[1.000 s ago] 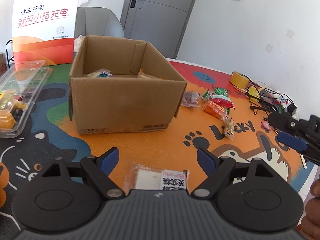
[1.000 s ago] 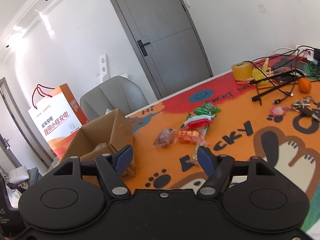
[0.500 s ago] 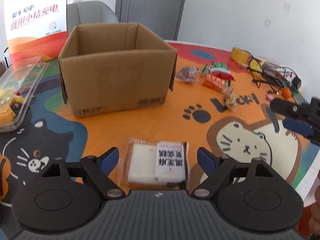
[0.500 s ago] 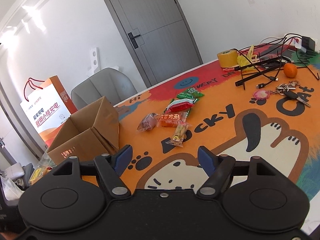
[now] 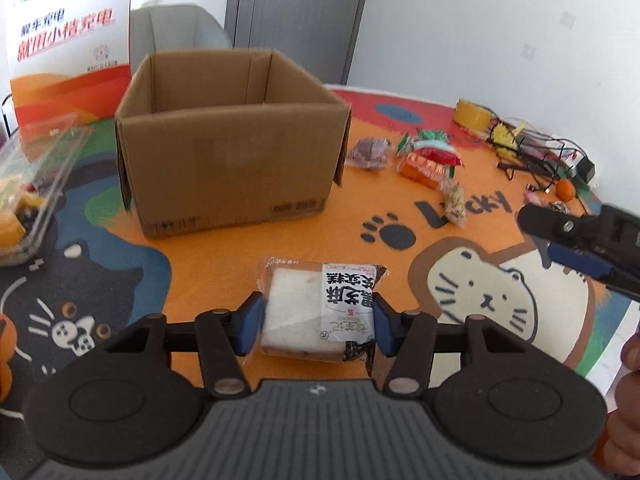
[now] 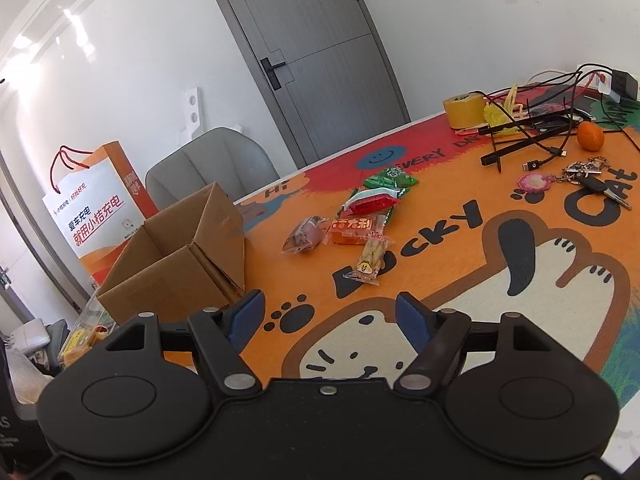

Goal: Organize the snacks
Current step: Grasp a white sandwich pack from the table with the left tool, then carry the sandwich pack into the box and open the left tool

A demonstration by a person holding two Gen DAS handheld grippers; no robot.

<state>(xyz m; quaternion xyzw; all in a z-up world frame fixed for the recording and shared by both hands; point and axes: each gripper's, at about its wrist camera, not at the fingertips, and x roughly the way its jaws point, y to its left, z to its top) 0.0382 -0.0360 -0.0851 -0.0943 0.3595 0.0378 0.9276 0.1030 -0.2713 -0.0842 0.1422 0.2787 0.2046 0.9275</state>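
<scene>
Brown cardboard box (image 5: 228, 148), orange cat-print mat (image 5: 224, 264), white black-labelled snack packet (image 5: 320, 308)

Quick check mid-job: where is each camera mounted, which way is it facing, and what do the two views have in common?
Left wrist: on the left gripper, looking down its closing jaws at the wrapped cake pressed between them, box behind; the right gripper and a hand show.
Right wrist: on the open right gripper, facing across the mat; only its fingers show.
Shared: box, snack pile, tape roll.
</scene>
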